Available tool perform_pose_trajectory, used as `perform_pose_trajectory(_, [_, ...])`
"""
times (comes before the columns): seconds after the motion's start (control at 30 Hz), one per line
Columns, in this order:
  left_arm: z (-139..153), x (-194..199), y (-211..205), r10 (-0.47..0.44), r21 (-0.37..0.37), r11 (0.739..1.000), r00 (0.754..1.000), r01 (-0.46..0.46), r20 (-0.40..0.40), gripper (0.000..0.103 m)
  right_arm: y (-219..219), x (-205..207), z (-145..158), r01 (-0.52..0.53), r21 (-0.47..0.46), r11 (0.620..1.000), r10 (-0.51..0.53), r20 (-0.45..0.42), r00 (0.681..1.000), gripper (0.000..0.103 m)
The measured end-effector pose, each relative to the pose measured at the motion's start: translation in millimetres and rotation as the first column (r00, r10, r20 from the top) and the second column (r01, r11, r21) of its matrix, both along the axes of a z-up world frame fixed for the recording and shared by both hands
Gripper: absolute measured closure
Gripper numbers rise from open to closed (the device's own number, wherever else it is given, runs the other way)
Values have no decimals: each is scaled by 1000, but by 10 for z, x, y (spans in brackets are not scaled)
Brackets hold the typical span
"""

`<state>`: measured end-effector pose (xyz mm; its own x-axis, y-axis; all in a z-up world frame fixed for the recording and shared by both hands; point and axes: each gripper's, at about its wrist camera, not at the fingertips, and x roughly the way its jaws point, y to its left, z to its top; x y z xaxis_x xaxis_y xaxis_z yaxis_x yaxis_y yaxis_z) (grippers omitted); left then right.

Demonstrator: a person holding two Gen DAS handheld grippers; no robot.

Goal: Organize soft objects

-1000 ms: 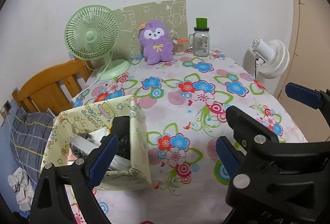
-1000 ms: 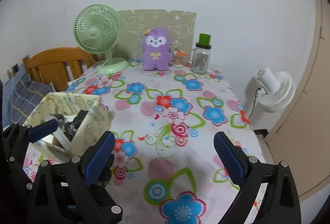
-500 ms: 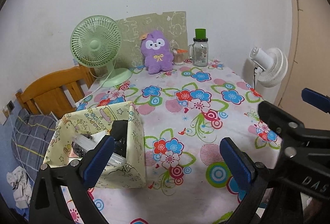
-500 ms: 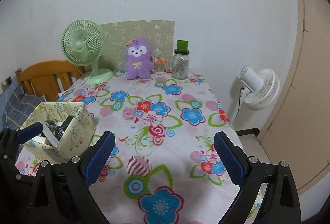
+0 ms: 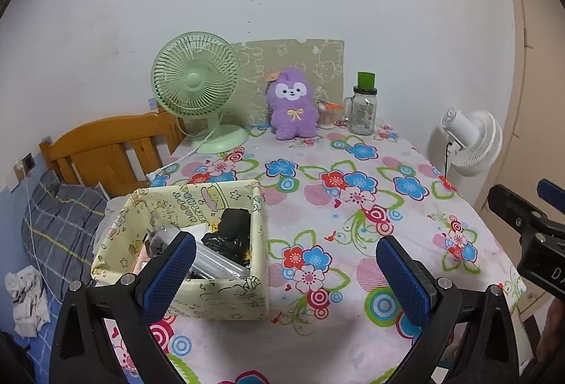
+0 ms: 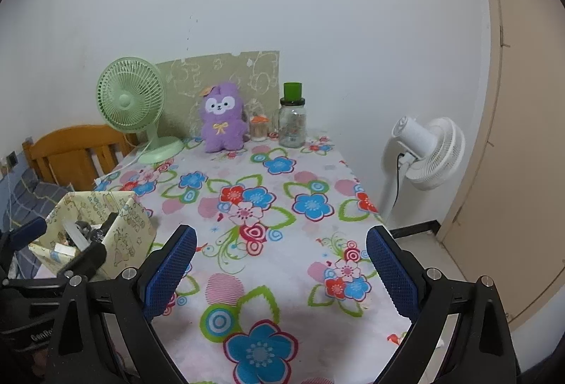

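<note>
Left wrist view: floral-print tablecloth table (image 5: 353, 172); yellow cartoon-print fabric box (image 5: 197, 292), near left, holding black and clear items; mint-green plastic desk fan (image 5: 196, 83), far left; purple plush toy (image 5: 292, 105), upright at far edge. Left gripper (image 5: 282, 271) and right gripper (image 6: 280, 264): fingers spread wide, nothing between.
</note>
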<state>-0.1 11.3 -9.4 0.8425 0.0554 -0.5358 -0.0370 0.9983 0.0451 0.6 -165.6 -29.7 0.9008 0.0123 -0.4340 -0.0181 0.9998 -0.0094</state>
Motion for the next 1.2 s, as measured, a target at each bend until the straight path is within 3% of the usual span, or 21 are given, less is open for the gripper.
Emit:
perform_pose_trajectory(0.7, [43, -57, -62, -39, -39, 998, 999, 39, 19, 0, -45, -77, -21, 6, 21, 1000, -7, 49, 999, 0])
perform_pose_trajectory(1.2, [12, -54, -114, -45, -22, 999, 999, 45, 18, 0, -29, -71, -36, 1, 23, 1000, -2, 38, 999, 0])
